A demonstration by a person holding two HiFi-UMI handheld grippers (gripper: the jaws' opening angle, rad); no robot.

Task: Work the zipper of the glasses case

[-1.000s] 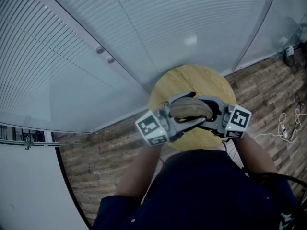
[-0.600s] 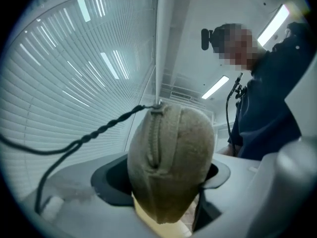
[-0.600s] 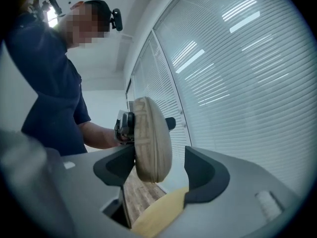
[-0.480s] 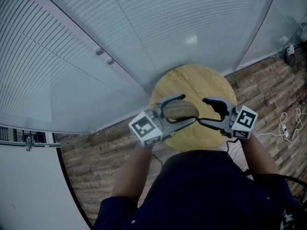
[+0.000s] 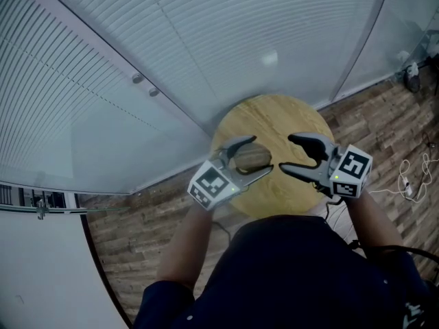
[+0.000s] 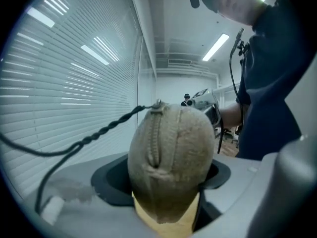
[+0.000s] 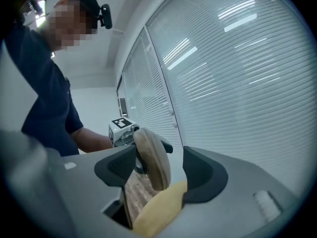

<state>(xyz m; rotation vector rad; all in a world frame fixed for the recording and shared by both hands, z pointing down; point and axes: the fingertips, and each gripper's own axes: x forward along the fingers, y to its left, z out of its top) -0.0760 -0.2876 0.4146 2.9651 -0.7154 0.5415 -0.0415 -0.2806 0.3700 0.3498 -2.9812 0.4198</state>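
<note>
One glasses case (image 5: 248, 158), pinched in the left gripper (image 5: 259, 156), zipper (image 6: 156, 133) toward its camera. Right gripper (image 5: 287, 154) hangs beside the case, jaws spread, empty; round table (image 5: 274, 118) below the case.

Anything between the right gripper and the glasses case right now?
Nothing. In the head view, only bare table shows between the open right gripper and the glasses case, which the left gripper holds.
</note>
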